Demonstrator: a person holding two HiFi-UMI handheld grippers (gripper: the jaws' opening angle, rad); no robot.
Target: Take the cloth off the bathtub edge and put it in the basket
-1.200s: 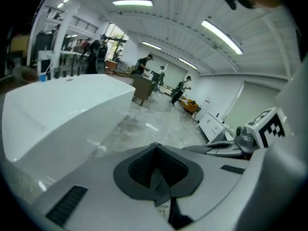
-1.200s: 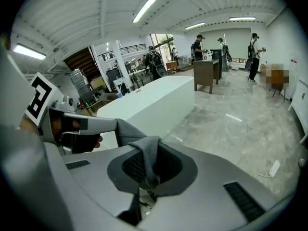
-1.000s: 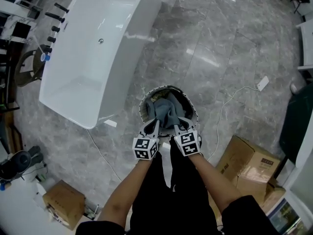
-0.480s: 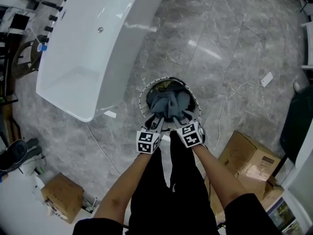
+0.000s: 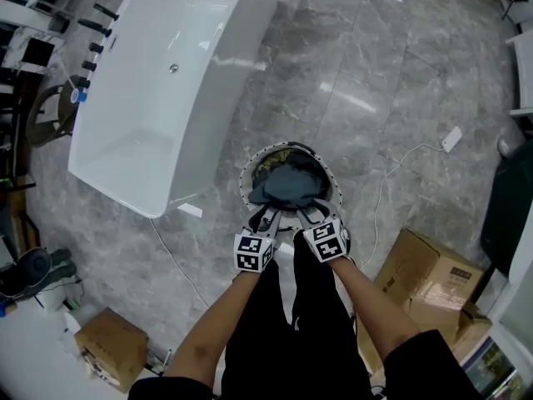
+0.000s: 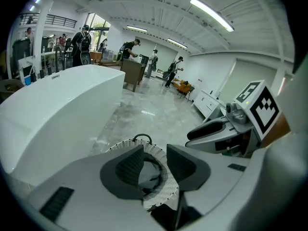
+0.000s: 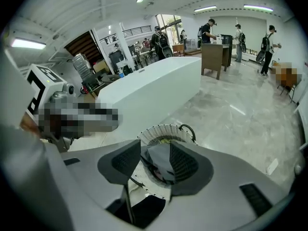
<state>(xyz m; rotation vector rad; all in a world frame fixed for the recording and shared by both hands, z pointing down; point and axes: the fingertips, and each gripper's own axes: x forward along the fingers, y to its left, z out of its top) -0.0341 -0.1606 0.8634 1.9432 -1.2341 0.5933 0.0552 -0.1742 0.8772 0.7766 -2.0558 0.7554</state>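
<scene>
Cloth (image 5: 287, 183) has left our fingers (image 7: 126, 163) and lies in the basket (image 5: 244, 182); left gripper (image 5: 265, 215) and right gripper (image 5: 310, 213) have just been opening, fingers apart, empty.

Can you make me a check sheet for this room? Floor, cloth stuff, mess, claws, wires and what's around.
Surface: shiny grey floor.
Job's things: cloth lies in the basket; bathtub edge bare.
Clutter: cardboard boxes on the floor.
Grippers: left claw and right claw open, jaws just been opening, gripping nothing, over the basket's near rim.
Cables: white cable right of the basket; thin cable by the bathtub.
Surroundings: taps beside the bathtub; people far off.
</scene>
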